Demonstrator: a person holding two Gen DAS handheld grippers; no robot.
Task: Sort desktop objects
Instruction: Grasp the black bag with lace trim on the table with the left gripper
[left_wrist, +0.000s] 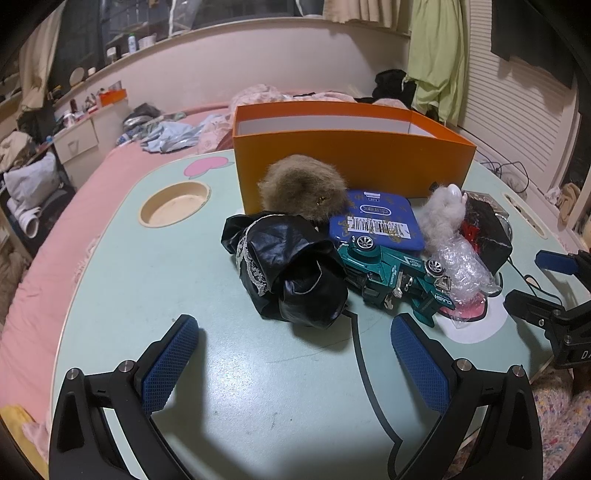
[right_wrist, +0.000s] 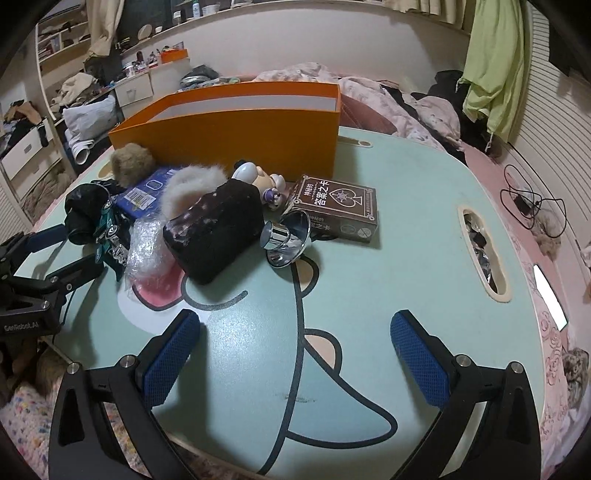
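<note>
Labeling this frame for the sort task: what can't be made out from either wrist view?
- Orange box: its floor is hidden by its own walls in both views, so contents unknown.
- Brown card box: absent from the left wrist view, behind the black pouch.
- Small figurine: partly hidden by the pouch and grey fur in the right wrist view.
- Table slot: contents too small to identify.

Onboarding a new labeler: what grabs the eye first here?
The orange box, open-topped, at the table's far side. In front of it, a clutter pile: black leather bundle and teal toy car. Toward the right side, a brown card box lies beside a shiny chrome funnel.
</note>
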